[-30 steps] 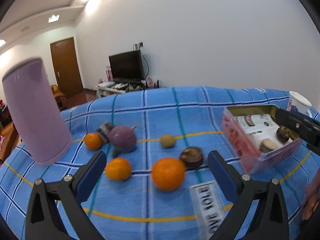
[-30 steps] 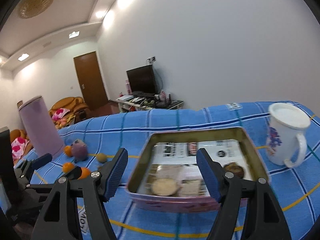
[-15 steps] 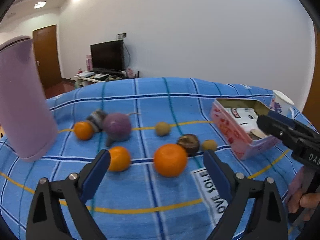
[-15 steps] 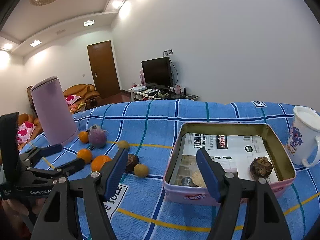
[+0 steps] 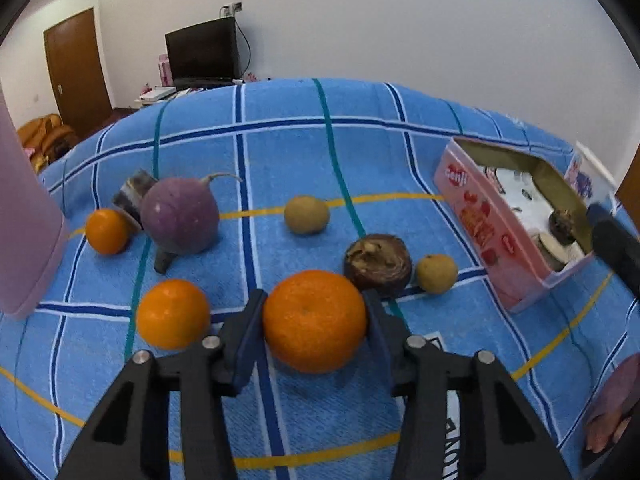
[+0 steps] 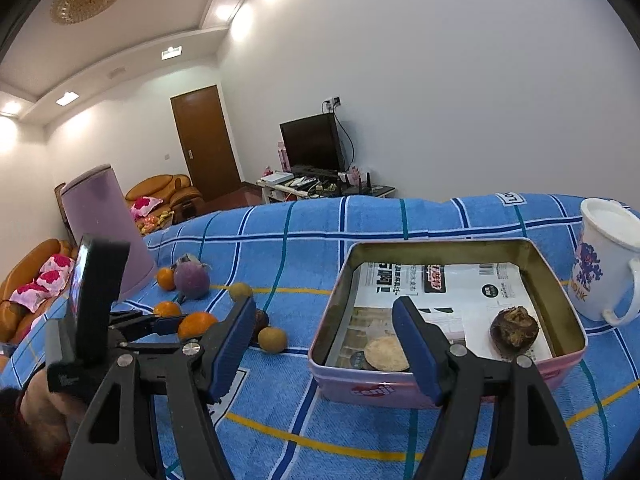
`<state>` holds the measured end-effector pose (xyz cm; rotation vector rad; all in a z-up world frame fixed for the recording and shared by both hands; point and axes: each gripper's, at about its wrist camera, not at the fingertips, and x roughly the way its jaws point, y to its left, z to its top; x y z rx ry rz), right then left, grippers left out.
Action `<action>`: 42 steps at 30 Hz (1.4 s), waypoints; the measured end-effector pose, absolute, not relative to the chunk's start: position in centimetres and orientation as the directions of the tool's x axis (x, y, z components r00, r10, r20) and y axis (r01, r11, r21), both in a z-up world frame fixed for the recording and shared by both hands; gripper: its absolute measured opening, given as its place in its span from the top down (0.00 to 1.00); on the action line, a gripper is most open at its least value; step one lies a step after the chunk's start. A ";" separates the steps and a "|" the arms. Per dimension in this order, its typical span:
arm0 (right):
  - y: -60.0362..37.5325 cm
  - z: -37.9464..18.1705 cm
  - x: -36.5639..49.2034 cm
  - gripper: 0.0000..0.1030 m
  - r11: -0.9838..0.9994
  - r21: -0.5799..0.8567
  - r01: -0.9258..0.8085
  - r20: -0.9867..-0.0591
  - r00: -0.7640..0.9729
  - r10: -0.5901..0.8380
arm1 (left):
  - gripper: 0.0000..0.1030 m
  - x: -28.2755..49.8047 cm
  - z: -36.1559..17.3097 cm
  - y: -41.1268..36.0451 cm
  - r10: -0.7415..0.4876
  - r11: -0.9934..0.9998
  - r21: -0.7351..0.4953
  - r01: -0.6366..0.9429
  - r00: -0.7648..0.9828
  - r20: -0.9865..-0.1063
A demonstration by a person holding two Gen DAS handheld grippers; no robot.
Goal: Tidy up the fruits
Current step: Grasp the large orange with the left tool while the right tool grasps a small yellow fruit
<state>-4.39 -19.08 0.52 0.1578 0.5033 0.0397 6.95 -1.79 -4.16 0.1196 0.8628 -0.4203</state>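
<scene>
So we've got the left gripper [image 5: 315, 318] closing its jaws around the big orange [image 5: 314, 321] on the blue checked cloth [image 5: 288, 160], pads at its widest sides, which suits firm, roll-prone fruit, while the right gripper [image 6: 325, 340] hovers spread and empty over the pink tin [image 6: 560, 280].

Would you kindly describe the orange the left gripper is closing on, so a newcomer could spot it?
On the blue checked cloth, look left of the pink tin. The large orange sits between the closing left gripper pads, by a dark brown fruit. It is the biggest of three oranges.
</scene>
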 end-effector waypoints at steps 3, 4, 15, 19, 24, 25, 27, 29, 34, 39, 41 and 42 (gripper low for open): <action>-18.5 0.5 -4.3 0.32 0.991 0.130 -0.018 -0.485 0.871 0.079 | 0.53 6.4 -3.5 -0.4 -0.331 0.922 -0.107 0.372 0.615 -0.716; -18.2 0.5 -4.1 0.39 0.992 0.119 -0.031 -0.491 0.867 0.086 | 0.53 6.0 -3.0 0.4 -0.344 0.925 -0.129 0.358 0.645 -0.683; -12.1 -1.4 1.0 0.54 0.955 -0.016 -0.296 -0.672 0.710 0.209 | 0.53 4.7 0.0 5.2 -0.246 0.969 -0.166 0.184 0.801 -0.546; -10.4 -2.2 2.9 0.59 0.932 -0.080 -0.354 -0.734 0.653 0.185 | 0.53 4.9 0.1 5.7 -0.209 0.978 -0.140 0.157 0.808 -0.551; -10.6 -3.5 4.9 0.60 0.923 -0.119 -0.367 -0.781 0.608 0.141 | 0.53 5.2 0.3 6.0 -0.234 0.971 -0.166 0.170 0.799 -0.554; -10.6 -3.6 5.2 0.60 0.922 -0.126 -0.366 -0.784 0.606 0.134 | 0.53 5.1 0.3 5.9 -0.230 0.973 -0.156 0.171 0.802 -0.552; -10.9 -3.6 6.0 0.60 0.921 -0.134 -0.367 -0.796 0.593 0.121 | 0.53 5.0 0.3 5.7 -0.232 0.972 -0.152 0.177 0.802 -0.551; -11.0 -3.7 6.6 0.60 0.918 -0.143 -0.370 -0.806 0.582 0.109 | 0.53 5.0 0.1 5.5 -0.235 0.972 -0.149 0.182 0.797 -0.556; -10.8 -3.9 7.2 0.60 0.906 -0.170 -0.388 -0.824 0.560 0.085 | 0.53 5.2 -0.1 5.3 -0.227 0.974 -0.139 0.179 0.793 -0.565; -10.4 -4.4 6.6 0.60 0.878 -0.159 -0.452 -0.848 0.517 0.113 | 0.53 5.5 -0.3 5.4 -0.230 0.973 -0.149 0.176 0.787 -0.573; -10.3 -4.5 6.8 0.61 0.880 -0.166 -0.444 -0.843 0.528 0.108 | 0.53 5.4 -0.2 5.3 -0.230 0.973 -0.142 0.181 0.790 -0.569; -10.4 -4.5 7.0 0.61 0.886 -0.161 -0.435 -0.842 0.529 0.107 | 0.53 5.3 -0.2 5.3 -0.230 0.973 -0.140 0.183 0.791 -0.567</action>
